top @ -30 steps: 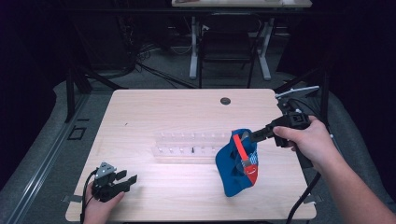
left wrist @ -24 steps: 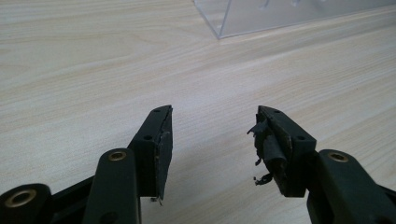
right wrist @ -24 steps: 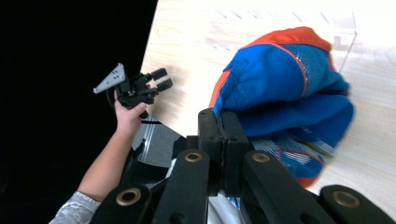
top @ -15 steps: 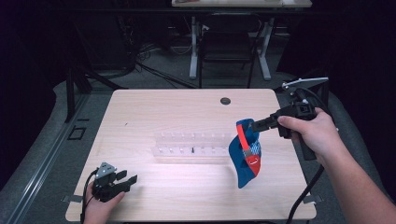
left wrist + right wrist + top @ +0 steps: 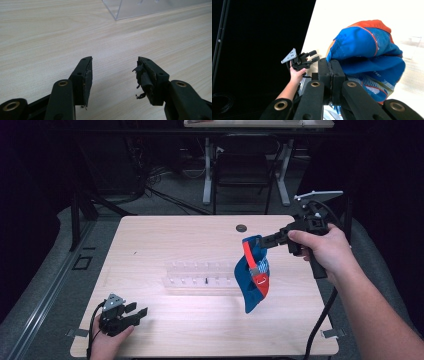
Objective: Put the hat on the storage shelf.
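Dark room behind, w/ cables on floor and 1 more table point(image 5: 260, 124) at back edge of high view. Up front, 1 light wood table point(image 5: 165, 235) w/ 1 small dark round grommet point(image 5: 241, 227) near far edge.

On table: 1 clear plastic rack point(image 5: 200, 277), long, lying across the middle; several small pegs or slots inside, count not readable. Corner of same rack at top of left gripper view point(image 5: 140, 8).

2 grippers, 1 per hand.

Left gripper point(image 5: 131, 314) low at near-left corner, resting on or just above the wood, can't tell which. Jaws wide apart, nothing between, bare wood in the gap per left gripper view. Right-hand pad torn, frayed bits hanging. 1 grey three-cornered plate on top. Left hand point(image 5: 102, 342) wrapped around grip. Also seen far off in right gripper view point(image 5: 310, 57), well apart from right gripper.

Right gripper point(image 5: 263, 240) raised over right side of table, held in right hand point(image 5: 322, 247). Jaws closed tight, pinching edge of 1 blue cap point(image 5: 254, 282) w/ red-orange trim and mesh panels. Cap hangs down from jaws, clear of table, just beside right end of rack. Right gripper view: cap point(image 5: 367, 60) bulging right of the closed jaws, fabric edge clamped between.
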A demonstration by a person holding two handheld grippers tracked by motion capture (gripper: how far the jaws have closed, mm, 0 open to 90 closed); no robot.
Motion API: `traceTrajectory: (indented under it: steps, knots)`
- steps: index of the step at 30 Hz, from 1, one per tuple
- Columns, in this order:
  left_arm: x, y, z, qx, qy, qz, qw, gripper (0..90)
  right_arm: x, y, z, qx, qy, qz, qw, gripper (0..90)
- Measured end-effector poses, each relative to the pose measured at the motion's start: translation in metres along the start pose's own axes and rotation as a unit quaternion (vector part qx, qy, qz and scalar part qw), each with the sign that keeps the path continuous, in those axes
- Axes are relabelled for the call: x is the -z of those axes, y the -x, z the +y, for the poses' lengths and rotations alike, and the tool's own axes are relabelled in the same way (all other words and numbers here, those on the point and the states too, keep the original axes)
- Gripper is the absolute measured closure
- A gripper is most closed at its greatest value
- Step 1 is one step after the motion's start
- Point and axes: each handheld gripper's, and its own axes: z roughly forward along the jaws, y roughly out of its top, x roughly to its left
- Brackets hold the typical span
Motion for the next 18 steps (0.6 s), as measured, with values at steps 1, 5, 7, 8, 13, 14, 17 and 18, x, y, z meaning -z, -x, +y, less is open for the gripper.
traceTrajectory:
  steps: [1,5,7,8,13,14,17,18]
  knots:
    - [0.000,0.000,0.000,0.000,0.000,0.000,1.0000,47.0,0.000,-0.002,0.002,0.000,-0.001,0.003,1.0000,90.0]
    - [-0.001,0.001,0.000,0.000,0.007,-0.002,1.0000,46.4,-0.003,-0.008,0.009,0.003,0.000,0.010,0.9999,90.0]
    - [-0.001,0.002,0.000,0.000,0.008,-0.003,1.0000,46.0,-0.004,-0.012,0.013,0.000,0.005,0.013,0.9999,90.0]
    - [0.000,0.002,0.000,0.001,0.008,-0.003,1.0000,45.8,-0.005,-0.013,0.014,0.004,0.003,0.014,0.9999,90.0]
    - [0.001,0.003,0.001,0.004,0.005,-0.005,1.0000,45.1,-0.008,-0.020,0.021,0.005,0.009,0.020,0.9997,90.0]
    - [0.001,0.004,0.002,0.006,0.011,-0.009,0.9999,45.1,-0.011,-0.024,0.025,0.005,0.013,0.023,0.9996,90.0]
    - [0.001,0.005,0.004,0.007,0.013,-0.011,0.9998,45.0,-0.014,-0.027,0.030,0.006,0.015,0.023,0.9996,90.0]
    - [0.001,0.005,0.004,0.007,0.013,-0.011,0.9998,45.0,-0.014,-0.027,0.030,0.006,0.015,0.023,0.9996,90.0]
